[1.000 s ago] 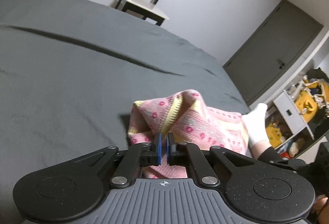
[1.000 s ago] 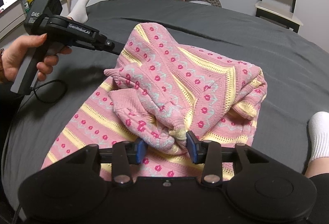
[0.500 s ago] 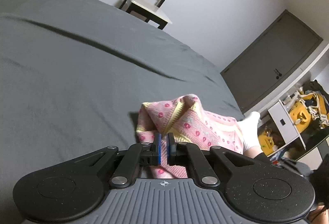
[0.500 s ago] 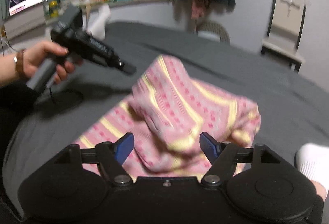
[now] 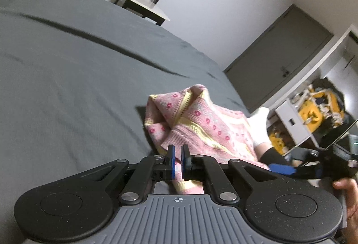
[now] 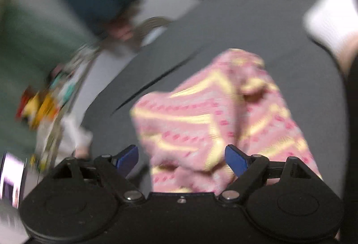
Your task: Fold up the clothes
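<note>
On grey bed [image 5: 67,87] | pink sweater [image 5: 201,118] bunched, axis unclear | left gripper [image 5: 176,162] jaws pinch its edge | right gripper [image 6: 181,160] jaws wide apart

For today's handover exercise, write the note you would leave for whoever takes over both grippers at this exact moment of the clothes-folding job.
Left gripper: shut on an edge of the pink knit sweater, near the bed surface.
Right gripper: open, holding nothing, with sweater fabric lying between its fingers; that view is blurred by motion.
The sweater sits bunched in a heap on the dark grey bedsheet, beside a foot in a white sock.
Done: no neat fold visible.
Left: regrip with the right, spread the sweater flat, then fold.
</note>
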`<state>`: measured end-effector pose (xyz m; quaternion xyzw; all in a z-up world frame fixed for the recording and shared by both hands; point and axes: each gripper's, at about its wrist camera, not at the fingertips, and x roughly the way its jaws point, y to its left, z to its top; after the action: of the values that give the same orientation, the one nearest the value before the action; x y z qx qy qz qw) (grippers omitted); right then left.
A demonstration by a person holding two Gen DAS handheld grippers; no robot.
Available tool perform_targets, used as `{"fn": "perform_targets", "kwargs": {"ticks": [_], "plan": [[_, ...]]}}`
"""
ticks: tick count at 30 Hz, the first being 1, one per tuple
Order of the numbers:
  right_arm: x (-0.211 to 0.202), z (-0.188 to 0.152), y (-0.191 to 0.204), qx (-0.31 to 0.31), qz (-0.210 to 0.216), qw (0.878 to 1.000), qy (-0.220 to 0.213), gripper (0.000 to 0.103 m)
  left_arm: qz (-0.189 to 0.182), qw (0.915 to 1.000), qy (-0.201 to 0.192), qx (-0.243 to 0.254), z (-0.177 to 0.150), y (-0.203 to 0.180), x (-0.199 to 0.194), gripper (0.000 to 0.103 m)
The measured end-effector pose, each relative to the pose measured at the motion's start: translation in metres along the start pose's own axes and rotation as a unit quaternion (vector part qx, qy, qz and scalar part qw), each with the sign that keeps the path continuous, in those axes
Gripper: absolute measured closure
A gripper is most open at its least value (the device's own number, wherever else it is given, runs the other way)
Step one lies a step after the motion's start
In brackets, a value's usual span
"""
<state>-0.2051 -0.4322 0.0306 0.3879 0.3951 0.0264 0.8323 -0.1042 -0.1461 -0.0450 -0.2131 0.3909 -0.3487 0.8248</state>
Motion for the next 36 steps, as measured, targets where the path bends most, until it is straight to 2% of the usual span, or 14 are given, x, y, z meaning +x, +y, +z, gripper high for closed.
{"fn": "perform_targets", "kwargs": {"ticks": [4,6,11,16,20,24,29,30,31,32,33,34,35,36], "plan": [[0.021,0.0,-0.003,0.033,-0.064,0.997,0.027,0.02,-0.006,0.9999,-0.001,-0.01,-0.001,0.0,0.001,0.101],[0.031,-0.002,-0.003,0.036,-0.07,0.996,0.045,0.025,-0.011,0.9999,-0.002,-0.011,-0.002,0.001,0.0,0.101],[0.043,-0.005,-0.016,0.125,-0.044,0.99,0.048,0.033,-0.013,0.9998,0.0,-0.014,-0.005,0.004,-0.001,0.101],[0.029,-0.013,-0.017,0.202,-0.02,0.979,0.005,0.02,-0.014,0.9997,-0.002,-0.018,-0.006,0.007,-0.004,0.101],[0.028,-0.02,-0.015,0.229,-0.037,0.973,-0.011,0.02,-0.017,0.9996,-0.007,-0.023,-0.004,0.009,-0.006,0.101],[0.03,-0.035,-0.018,0.286,-0.085,0.954,-0.019,0.02,-0.017,0.9996,-0.008,-0.022,-0.004,0.009,-0.006,0.101],[0.041,-0.049,-0.029,0.384,-0.039,0.922,-0.037,0.02,-0.019,0.9995,-0.003,-0.024,-0.005,0.011,-0.005,0.101],[0.043,-0.05,-0.03,0.398,-0.027,0.916,-0.042,0.023,-0.018,0.9995,-0.002,-0.024,-0.005,0.011,-0.005,0.101],[0.045,-0.051,-0.032,0.411,-0.016,0.91,-0.047,0.031,-0.018,0.9995,-0.002,-0.024,-0.006,0.011,-0.005,0.101],[0.048,-0.051,-0.032,0.411,-0.014,0.911,-0.046,0.033,-0.018,0.9995,-0.001,-0.025,-0.006,0.012,-0.005,0.101],[0.051,-0.051,-0.032,0.409,-0.012,0.912,-0.043,0.043,-0.018,0.9995,-0.001,-0.026,-0.006,0.012,-0.005,0.101],[0.052,-0.051,-0.033,0.407,-0.017,0.912,-0.044,0.058,-0.018,0.9994,-0.001,-0.028,-0.007,0.012,-0.005,0.101],[0.052,-0.052,-0.034,0.403,-0.02,0.914,-0.046,0.062,-0.018,0.9994,-0.001,-0.029,-0.007,0.013,-0.006,0.101],[0.052,-0.051,-0.034,0.394,-0.017,0.918,-0.047,0.071,-0.018,0.9994,-0.001,-0.03,-0.007,0.013,-0.006,0.101]]}}
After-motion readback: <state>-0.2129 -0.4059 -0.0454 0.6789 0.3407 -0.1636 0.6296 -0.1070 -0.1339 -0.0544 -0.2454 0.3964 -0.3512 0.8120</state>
